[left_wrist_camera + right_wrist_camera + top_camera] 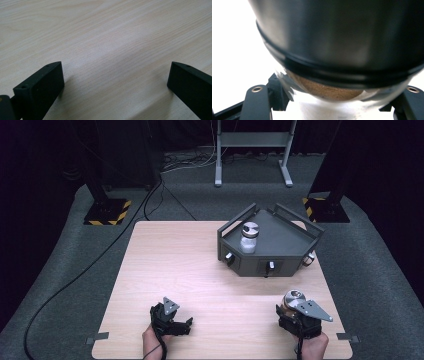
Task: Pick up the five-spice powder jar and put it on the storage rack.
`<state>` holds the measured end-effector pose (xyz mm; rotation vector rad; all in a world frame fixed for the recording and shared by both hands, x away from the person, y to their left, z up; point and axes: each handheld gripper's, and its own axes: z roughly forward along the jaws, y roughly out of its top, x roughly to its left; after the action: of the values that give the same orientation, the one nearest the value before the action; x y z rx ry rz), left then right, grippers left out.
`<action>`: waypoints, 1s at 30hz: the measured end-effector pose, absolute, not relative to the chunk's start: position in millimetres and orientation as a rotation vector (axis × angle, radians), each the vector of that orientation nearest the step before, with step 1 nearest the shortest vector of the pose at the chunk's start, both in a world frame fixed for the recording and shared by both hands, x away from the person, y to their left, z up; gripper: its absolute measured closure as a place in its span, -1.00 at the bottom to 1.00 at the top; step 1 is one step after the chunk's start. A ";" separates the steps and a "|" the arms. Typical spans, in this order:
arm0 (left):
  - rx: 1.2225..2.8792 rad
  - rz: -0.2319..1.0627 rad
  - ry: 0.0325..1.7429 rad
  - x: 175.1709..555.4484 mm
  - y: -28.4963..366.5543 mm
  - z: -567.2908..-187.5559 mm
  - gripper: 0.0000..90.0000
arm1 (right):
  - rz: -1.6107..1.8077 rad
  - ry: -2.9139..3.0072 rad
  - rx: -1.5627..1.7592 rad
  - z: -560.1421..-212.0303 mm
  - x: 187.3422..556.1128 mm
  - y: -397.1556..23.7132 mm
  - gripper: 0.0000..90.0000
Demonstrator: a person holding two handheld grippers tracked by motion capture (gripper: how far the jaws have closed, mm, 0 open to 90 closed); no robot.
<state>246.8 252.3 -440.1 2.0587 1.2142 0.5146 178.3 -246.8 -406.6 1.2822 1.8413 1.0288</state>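
I see right gripper (294, 306) near table's (210, 270) front right corner, clenched on glass jar (332, 90) with metal lid (294, 296); brown powder inside, probably spice. Left gripper (115, 82) rests low at front left, jaws spread wide over bare wood, nothing between. Second jar (249, 238), white contents, stands on grey rack (280, 237) at far right, well apart from both.

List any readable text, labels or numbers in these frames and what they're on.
None readable.
The jar in the right hand-held gripper: no label visible.
The jar in the grey tray: no print can be made out.
The hazard-striped stand bases: stripes only, no words.
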 end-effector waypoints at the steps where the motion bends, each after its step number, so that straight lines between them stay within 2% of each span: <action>1: 2.058 0.515 1.215 246.7 252.2 -440.1 -0.99 | 1.031 1.839 1.282 -405.9 178.7 -247.4 -0.33; 30: 2.058 0.515 1.214 246.8 252.2 -440.1 -0.99 | 1.037 1.813 1.266 -381.1 196.6 -258.1 -0.33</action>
<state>246.8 252.2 -440.1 2.0584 1.2144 0.5146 196.6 -258.1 -381.1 1.2664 1.8127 1.0367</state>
